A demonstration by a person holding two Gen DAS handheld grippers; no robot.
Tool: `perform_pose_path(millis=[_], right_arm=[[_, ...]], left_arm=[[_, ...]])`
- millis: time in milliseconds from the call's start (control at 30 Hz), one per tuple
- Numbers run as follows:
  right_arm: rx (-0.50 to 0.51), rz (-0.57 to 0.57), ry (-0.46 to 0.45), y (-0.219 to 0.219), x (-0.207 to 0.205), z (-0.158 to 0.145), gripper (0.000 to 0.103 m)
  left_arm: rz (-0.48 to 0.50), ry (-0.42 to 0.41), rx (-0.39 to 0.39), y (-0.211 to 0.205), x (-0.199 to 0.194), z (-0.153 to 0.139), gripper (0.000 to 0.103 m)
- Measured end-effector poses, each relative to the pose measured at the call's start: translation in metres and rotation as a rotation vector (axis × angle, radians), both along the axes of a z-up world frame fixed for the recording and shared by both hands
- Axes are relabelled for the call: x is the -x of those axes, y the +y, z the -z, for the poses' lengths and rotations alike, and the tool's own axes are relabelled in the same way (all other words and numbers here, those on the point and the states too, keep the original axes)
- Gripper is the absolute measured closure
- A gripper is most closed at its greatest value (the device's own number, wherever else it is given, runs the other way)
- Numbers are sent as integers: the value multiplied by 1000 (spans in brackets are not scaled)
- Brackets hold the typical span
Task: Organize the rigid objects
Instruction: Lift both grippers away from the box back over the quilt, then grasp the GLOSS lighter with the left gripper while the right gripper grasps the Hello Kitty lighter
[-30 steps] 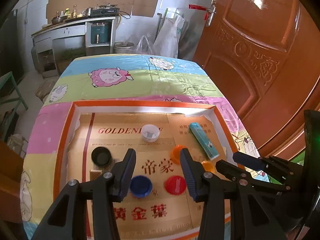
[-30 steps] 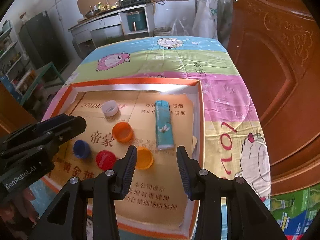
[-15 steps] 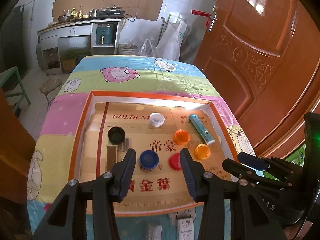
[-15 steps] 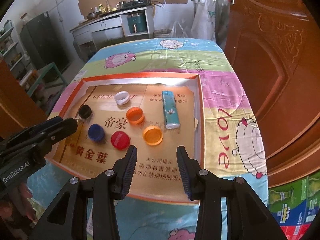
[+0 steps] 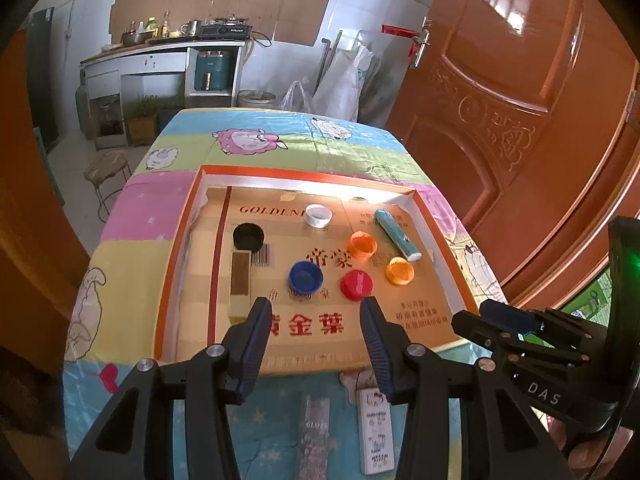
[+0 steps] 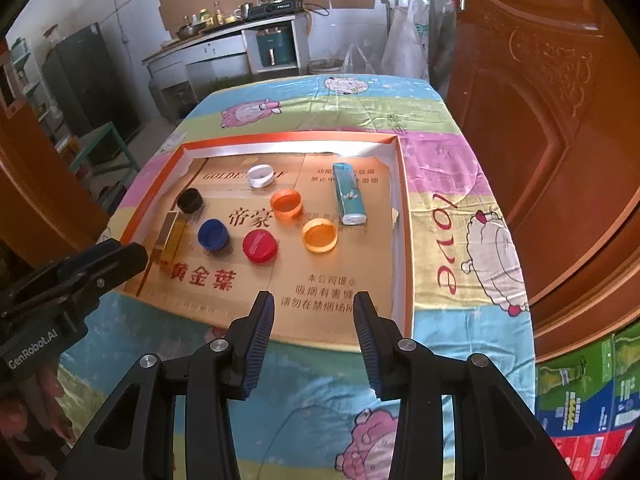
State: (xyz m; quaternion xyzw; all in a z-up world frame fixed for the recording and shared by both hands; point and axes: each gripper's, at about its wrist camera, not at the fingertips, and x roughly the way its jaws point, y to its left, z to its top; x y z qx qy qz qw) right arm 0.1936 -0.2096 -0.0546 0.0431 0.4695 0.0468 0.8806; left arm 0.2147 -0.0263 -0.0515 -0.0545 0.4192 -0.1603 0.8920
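A shallow cardboard tray (image 5: 304, 178) with an orange rim lies on the cartoon tablecloth. Inside it are a black cap (image 5: 248, 237), a white cap (image 5: 318, 215), an orange cap (image 5: 363, 244), a yellow-orange cap (image 5: 400, 271), a blue cap (image 5: 306, 277), a red cap (image 5: 356, 285), a teal lighter (image 5: 397, 234) and a brown bar (image 5: 240, 280). My left gripper (image 5: 316, 308) hangs open over the tray's near edge, holding nothing. The right gripper (image 6: 314, 312) is open too, over the near right part of the tray (image 6: 403, 240), short of the lighter (image 6: 349, 194) and caps.
A white lighter (image 5: 375, 424) and a grey one (image 5: 318, 420) lie on the cloth near the table's front edge. A brown door stands close on the right. Colourful boxes (image 6: 580, 400) sit on the floor beside it. A stool (image 5: 108, 168) stands left of the table.
Both grippers have drawn back from the tray toward the table's near edge, so the caps and lighter look farther away. Nothing in the tray has moved.
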Motion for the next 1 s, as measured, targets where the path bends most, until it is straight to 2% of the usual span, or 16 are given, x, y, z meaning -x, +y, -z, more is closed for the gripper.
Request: perform_pose_path(millis=[533, 1000], right_arm=[[-1, -1, 14, 22, 40, 8, 61], [-41, -3, 17, 72, 56, 49, 61]], left_arm=[[30, 8, -7, 18, 45, 17, 57], [-12, 24, 20, 54, 68, 34, 57]])
